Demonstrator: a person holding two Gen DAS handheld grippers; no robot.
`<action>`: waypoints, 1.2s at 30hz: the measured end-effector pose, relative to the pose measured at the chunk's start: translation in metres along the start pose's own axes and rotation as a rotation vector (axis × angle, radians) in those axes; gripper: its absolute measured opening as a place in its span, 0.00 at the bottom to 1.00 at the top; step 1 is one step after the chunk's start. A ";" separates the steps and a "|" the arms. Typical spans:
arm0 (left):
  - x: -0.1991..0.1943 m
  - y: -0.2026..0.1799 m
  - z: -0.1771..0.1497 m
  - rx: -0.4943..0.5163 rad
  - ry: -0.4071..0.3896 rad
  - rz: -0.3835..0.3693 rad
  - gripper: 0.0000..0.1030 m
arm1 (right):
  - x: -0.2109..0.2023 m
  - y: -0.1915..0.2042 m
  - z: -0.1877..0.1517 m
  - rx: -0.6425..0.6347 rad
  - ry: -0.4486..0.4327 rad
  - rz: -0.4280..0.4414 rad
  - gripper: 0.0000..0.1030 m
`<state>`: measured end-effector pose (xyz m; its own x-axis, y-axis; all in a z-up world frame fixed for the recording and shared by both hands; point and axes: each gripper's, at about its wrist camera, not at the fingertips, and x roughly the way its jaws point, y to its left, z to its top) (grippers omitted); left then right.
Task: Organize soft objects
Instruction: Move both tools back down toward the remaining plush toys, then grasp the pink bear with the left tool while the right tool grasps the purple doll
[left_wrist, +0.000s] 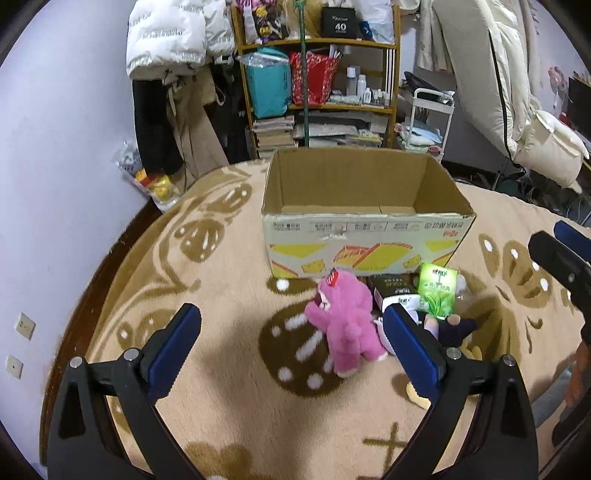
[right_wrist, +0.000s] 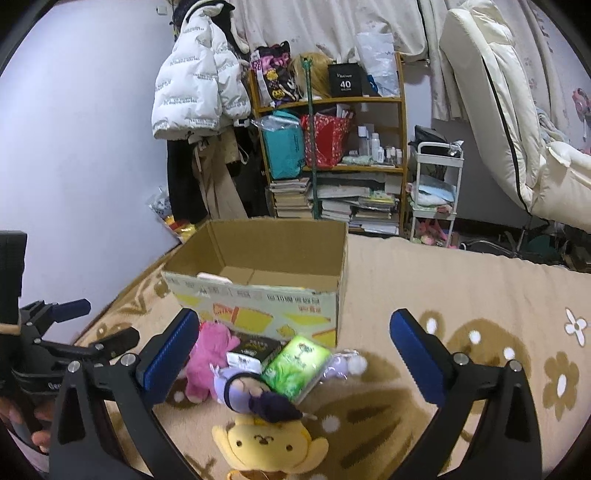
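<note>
Yellow plush (right_wrist: 269, 448) nearest, pink plush (left_wrist: 341, 317) beside cardboard box (left_wrist: 365, 229) (both grippers' jaws spread, nothing held)

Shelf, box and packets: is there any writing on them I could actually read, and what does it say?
"40" on the black box on the top shelf; the small line above it is too blurred.
Cardboard box: printed characters upside down, too blurred to read.
Green packet: print unreadable.
Dark packet: label too blurred.
White jacket: repeated lettering, too small.
</note>
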<state>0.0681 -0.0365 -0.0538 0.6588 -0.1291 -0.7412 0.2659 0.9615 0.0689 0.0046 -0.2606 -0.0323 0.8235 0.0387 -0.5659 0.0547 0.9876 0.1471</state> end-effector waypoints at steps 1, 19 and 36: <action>0.002 0.001 0.000 -0.002 0.011 0.000 0.95 | 0.000 0.001 -0.001 0.000 0.007 -0.007 1.00; 0.064 -0.005 -0.012 -0.035 0.214 -0.088 0.95 | 0.053 0.006 -0.033 -0.009 0.273 0.022 1.00; 0.122 -0.005 -0.017 -0.102 0.371 -0.190 0.95 | 0.103 0.015 -0.061 -0.048 0.504 0.024 1.00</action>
<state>0.1353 -0.0526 -0.1559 0.3023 -0.2282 -0.9255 0.2748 0.9506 -0.1446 0.0557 -0.2328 -0.1384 0.4485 0.1186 -0.8859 0.0029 0.9910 0.1341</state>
